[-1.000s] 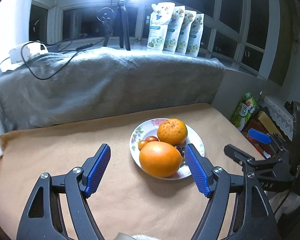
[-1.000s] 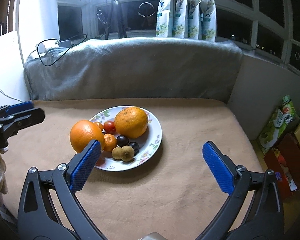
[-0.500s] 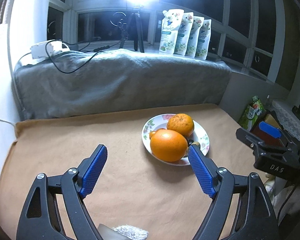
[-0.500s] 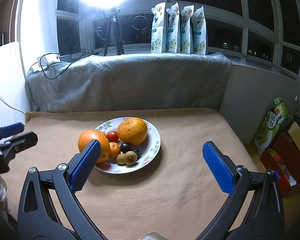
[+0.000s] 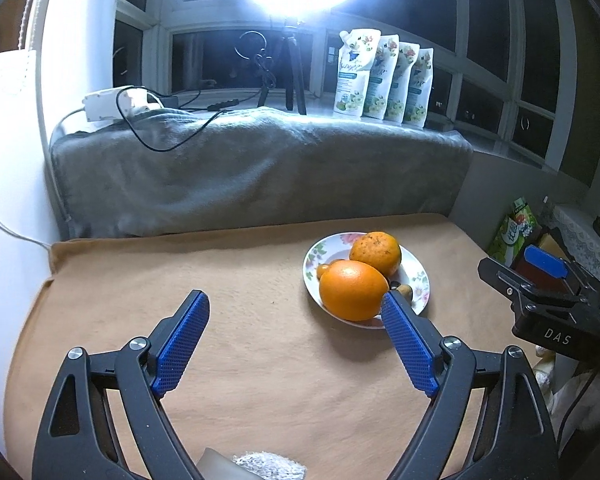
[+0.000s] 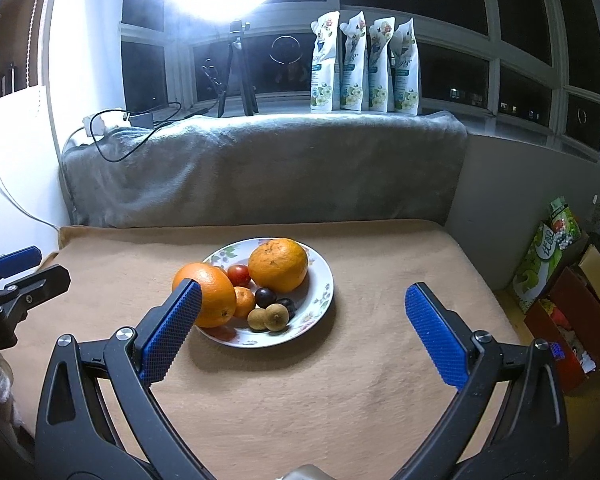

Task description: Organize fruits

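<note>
A flowered plate (image 6: 320,304) (image 5: 418,280) on the tan cloth holds a smooth orange (image 6: 210,294) (image 5: 352,290) at its near-left rim, a rougher orange (image 6: 278,264) (image 5: 376,252) behind, a cherry tomato (image 6: 239,274), a small orange fruit (image 6: 244,301), two dark fruits (image 6: 266,297) and two brown longans (image 6: 268,318). My left gripper (image 5: 296,322) is open and empty, left of and back from the plate. My right gripper (image 6: 302,312) is open and empty, near the plate's front.
A grey blanket (image 6: 260,168) covers the ledge behind the cloth. Several pouches (image 6: 364,68), a tripod (image 6: 240,72) and a power strip with cables (image 5: 112,102) stand on the sill. Boxes and a green carton (image 6: 552,252) lie off the right edge.
Both grippers have drawn back and risen from the plate, staying open. The plate now looks smaller and farther in both views.
</note>
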### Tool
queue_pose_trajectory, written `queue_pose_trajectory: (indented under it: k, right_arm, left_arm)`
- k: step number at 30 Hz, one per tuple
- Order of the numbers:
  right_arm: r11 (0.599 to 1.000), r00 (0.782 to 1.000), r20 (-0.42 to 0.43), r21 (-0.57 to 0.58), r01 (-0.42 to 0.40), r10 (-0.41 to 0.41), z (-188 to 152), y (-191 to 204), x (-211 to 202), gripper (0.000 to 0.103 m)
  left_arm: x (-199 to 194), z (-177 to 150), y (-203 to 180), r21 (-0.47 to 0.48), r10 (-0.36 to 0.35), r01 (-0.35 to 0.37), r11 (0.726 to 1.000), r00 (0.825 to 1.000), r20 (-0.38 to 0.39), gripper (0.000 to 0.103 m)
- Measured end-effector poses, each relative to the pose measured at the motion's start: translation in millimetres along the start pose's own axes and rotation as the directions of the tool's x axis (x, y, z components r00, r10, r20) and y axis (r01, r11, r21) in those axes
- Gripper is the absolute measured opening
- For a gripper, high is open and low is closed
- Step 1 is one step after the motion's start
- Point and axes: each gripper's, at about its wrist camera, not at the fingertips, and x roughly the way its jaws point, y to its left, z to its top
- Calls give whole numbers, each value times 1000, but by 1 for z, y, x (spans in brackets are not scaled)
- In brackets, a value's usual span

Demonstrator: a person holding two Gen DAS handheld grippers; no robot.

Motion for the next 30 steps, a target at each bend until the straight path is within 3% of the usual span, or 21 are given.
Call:
queue_pose_trajectory:
  k: [30]
  right_arm:
    - [1000, 1000, -12, 8, -5, 5, -3, 2, 0, 103]
  left_arm:
    - [-4, -1, -3, 16, 15, -15, 1000, 1000, 9, 88]
